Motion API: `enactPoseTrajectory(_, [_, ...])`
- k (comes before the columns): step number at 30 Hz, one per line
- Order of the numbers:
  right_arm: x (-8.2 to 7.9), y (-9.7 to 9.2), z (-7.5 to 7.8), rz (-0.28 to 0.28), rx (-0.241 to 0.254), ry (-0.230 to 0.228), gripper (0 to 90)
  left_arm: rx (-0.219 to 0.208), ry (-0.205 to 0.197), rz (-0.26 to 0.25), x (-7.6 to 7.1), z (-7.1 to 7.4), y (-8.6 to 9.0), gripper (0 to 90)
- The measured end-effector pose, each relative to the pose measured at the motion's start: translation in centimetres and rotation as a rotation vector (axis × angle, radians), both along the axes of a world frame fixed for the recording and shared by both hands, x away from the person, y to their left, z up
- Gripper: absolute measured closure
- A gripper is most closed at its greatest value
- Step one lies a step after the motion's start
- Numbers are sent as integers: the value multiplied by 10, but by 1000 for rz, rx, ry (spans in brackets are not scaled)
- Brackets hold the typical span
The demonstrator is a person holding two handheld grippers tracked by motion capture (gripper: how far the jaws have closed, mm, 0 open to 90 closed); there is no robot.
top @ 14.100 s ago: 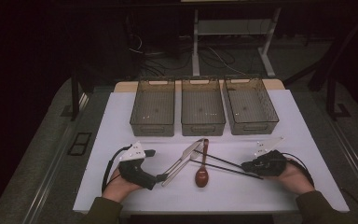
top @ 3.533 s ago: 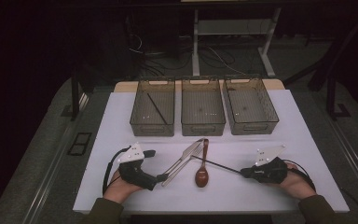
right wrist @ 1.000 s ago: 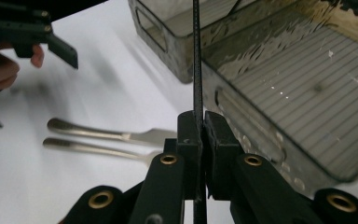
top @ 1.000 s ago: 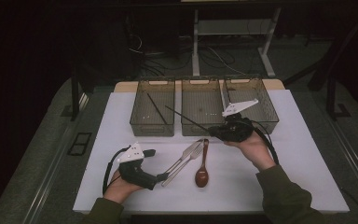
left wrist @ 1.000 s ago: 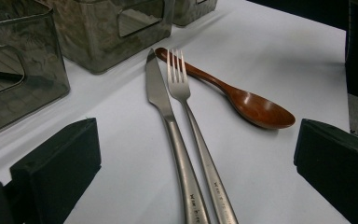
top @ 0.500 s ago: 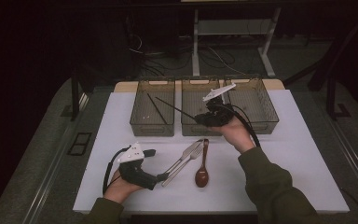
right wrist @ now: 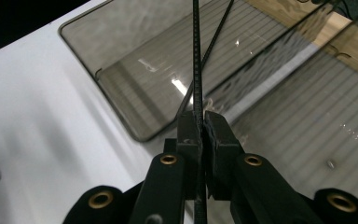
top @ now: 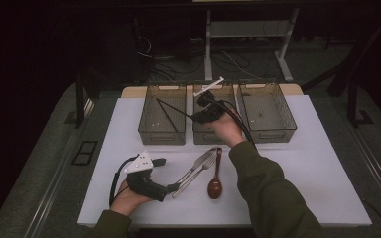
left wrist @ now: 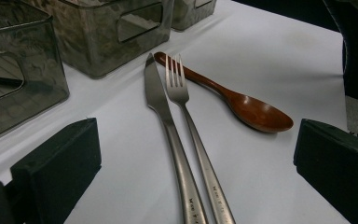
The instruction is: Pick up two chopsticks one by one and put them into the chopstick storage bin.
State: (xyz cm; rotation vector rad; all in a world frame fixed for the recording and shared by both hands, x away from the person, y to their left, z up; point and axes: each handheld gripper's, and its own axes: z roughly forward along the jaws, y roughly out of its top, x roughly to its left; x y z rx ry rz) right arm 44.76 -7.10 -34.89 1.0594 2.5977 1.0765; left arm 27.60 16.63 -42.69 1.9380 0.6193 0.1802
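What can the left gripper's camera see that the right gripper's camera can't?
The left gripper view has a metal knife, a fork and a brown wooden spoon lying side by side. The right gripper view has a thin black chopstick pinched in the right gripper, with a second chopstick beyond it. Both have the smoky see-through bins and the white table.

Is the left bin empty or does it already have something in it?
Not empty: one black chopstick lies slanted inside the left bin.
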Motion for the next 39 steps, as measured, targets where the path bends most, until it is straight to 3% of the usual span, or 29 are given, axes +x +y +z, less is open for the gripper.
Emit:
enactPoseTrajectory(10, [19, 39, -8, -26, -41, 26, 843, -10, -2, -4, -1, 1, -1, 0])
enactPoseTrajectory(19, [24, 58, -17, -27, -37, 33, 826, -13, -4, -11, 0, 2, -1, 0])
enactPoseTrajectory(24, [21, 58, -14, -8, -22, 21, 744, -13, -4, -10, -1, 2, -1, 0])
enactPoseTrajectory(30, [15, 51, -6, 37, 36, -8, 617, -10, -8, -11, 0, 2, -1, 0])
enactPoseTrajectory(32, [13, 50, -5, 41, 28, -14, 582, -12, -7, -9, -1, 2, -1, 0])
enactPoseTrajectory(39, [-2, 35, -1, 79, 67, -42, 475, -10, -2, -5, -1, 1, -1, 0])
